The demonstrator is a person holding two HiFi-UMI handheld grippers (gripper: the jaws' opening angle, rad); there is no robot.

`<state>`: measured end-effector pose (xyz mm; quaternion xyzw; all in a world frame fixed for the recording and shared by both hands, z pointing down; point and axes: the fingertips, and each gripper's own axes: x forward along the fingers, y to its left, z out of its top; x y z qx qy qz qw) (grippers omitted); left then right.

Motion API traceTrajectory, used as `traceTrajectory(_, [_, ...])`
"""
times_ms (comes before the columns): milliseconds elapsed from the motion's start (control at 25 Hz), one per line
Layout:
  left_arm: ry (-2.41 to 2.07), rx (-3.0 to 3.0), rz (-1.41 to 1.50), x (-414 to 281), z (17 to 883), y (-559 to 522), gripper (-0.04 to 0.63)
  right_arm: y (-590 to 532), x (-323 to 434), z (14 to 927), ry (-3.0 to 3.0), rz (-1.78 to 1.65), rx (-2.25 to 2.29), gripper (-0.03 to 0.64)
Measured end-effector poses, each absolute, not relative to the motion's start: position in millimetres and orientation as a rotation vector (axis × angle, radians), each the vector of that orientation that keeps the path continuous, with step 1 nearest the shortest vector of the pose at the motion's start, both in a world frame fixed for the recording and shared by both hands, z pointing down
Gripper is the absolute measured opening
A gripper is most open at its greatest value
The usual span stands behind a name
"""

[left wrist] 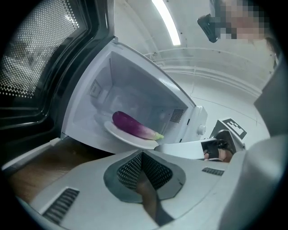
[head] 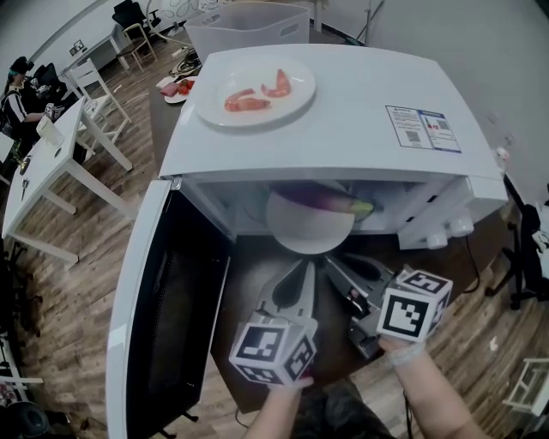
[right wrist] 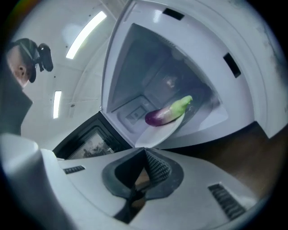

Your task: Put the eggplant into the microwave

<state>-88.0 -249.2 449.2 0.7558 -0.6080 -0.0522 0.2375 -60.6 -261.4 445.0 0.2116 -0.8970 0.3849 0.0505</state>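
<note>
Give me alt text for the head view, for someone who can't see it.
An eggplant lies on a plate inside the open microwave, the plate's edge reaching the opening. The door stands open at left; the left gripper and right gripper, shut and empty, point at it. A second plate with pink food sits on top.

**Office room, wood floor, white furniture**

Wood-plank floor [head: 77, 283]. White side tables [head: 39, 184] and white chairs [head: 96, 94] at left, with a seated person [head: 15, 99] beside them. Black office chair [head: 130, 13] at the back. Pale plastic bin [head: 249, 26], possibly translucent, at the far side. Dark brown table [head: 257, 274] mid-frame. Ceiling strip lights [left wrist: 165, 20] lit.
</note>
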Motion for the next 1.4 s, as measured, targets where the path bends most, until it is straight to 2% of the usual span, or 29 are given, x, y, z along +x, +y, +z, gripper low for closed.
traceTrajectory(280, [-1.670, 2.060, -0.165, -96, 448, -253, 0.000, -262, -70, 448, -2.702, 0.979, 0.671, 0.005])
traceTrajectory(1400, [-1.679, 2.043, -0.158, -123, 441, -281, 0.000, -283, -77, 451, -2.695, 1.005, 0.757, 0.005])
